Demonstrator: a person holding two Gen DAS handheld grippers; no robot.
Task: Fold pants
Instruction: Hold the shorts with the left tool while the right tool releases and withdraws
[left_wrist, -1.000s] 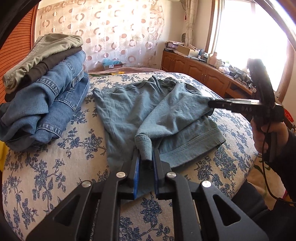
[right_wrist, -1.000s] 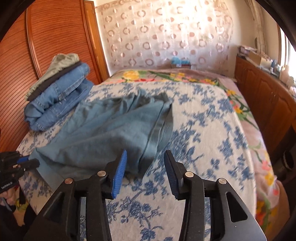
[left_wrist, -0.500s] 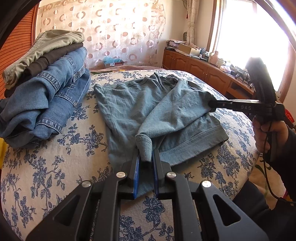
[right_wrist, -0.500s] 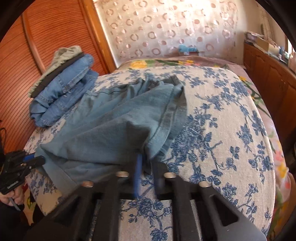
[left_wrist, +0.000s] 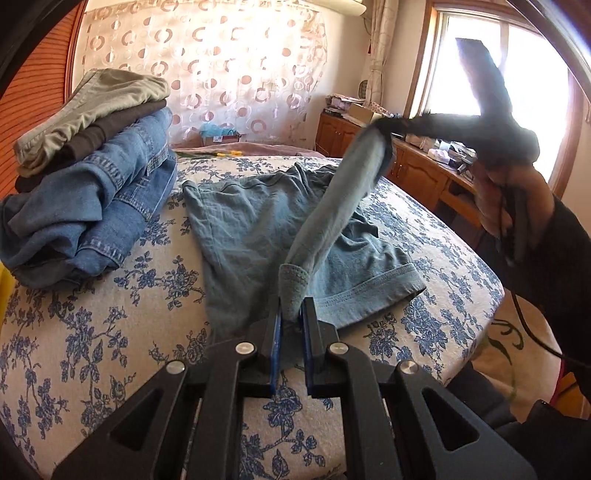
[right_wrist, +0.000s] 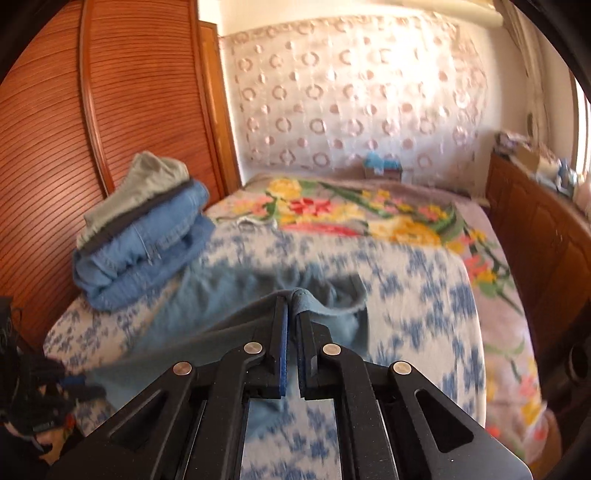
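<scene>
Faded blue denim, a pair of pants (left_wrist: 258, 221), lies spread across the near end of the bed (left_wrist: 92, 332), on a white cover printed with blue flowers. The left tool (left_wrist: 291, 314) sits low over the near edge of the bed with its blue-lined jaws clamped on a bunched corner of the pants. The right tool (right_wrist: 291, 310) is clamped on another edge of the same cloth, its jaws having just closed with the denim caught between them, and it holds that edge up off the bed, so a taut strip of fabric runs in the air between the two tools while the rest of the pants stays flat on the cover. The hand (left_wrist: 513, 199) holding the right tool shows in the left view, in a dark sleeve. A stack of folded clothes (left_wrist: 85, 177), jeans below and darker and khaki pieces on top, sits on the bed to the left of the pants, near a wooden wardrobe (right_wrist: 55, 147).
</scene>
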